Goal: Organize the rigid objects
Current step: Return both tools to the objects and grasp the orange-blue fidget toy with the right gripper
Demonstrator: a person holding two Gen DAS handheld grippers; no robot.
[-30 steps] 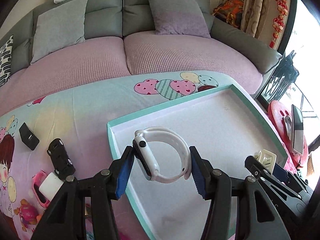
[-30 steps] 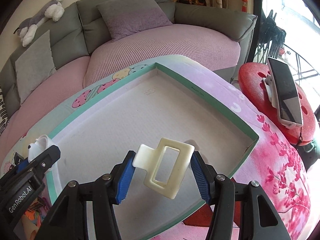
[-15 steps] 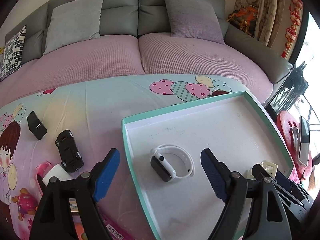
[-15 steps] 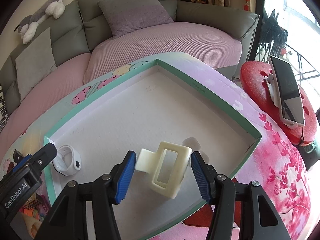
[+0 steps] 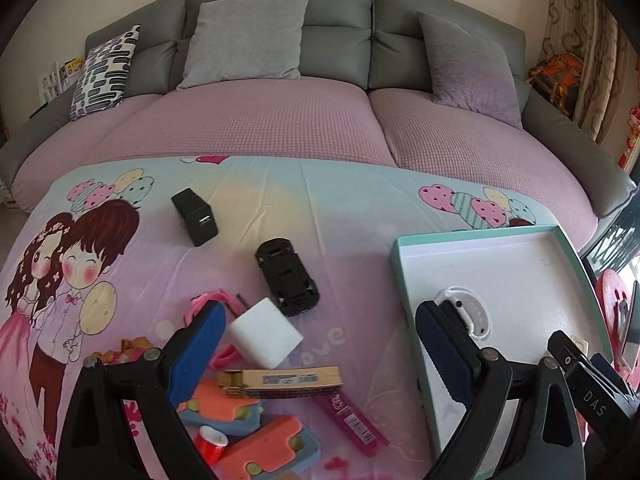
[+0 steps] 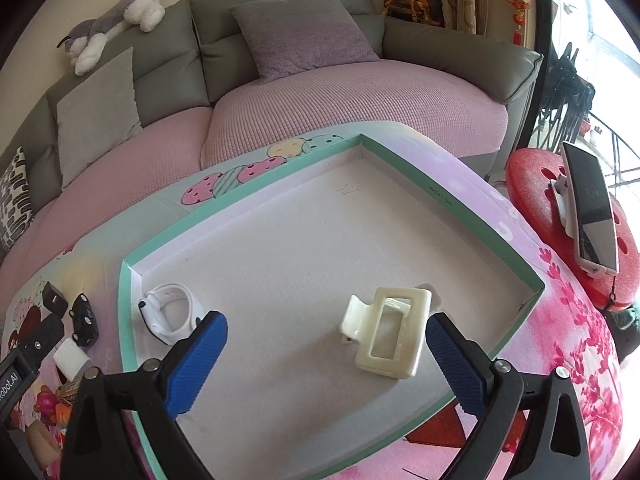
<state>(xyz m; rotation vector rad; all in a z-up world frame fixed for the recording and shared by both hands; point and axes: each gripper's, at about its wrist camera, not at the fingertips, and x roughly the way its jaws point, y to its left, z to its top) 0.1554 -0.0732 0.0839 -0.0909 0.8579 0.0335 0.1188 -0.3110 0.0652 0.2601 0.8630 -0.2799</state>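
A teal-rimmed white tray (image 6: 248, 200) sits on the cartoon-print cover. A white smartwatch (image 6: 170, 312) lies in its near left corner. A cream hair clip (image 6: 386, 332) lies on the tray floor between the fingers of my right gripper (image 6: 326, 328), whose jaws are opening with the pads off the clip. My left gripper (image 5: 316, 328) hangs left of the tray (image 5: 472, 234), its jaws opening with nothing held. Below it on the cover lie a white block (image 5: 264, 332) and a black toy car (image 5: 286, 276). The watch (image 5: 466, 310) shows behind its right finger.
A black box (image 5: 195, 216), a barcoded wooden box (image 5: 280, 380), orange and blue foam pieces (image 5: 264, 444), a pink band (image 5: 212, 300) and a pink tube (image 5: 354, 420) lie on the cover. A sofa stands behind. A phone (image 6: 588, 216) rests on a red stool (image 6: 532, 176).
Both grippers opened. The left let the watch go into the tray and swung left over the loose items. The right dropped the clip onto the tray floor.
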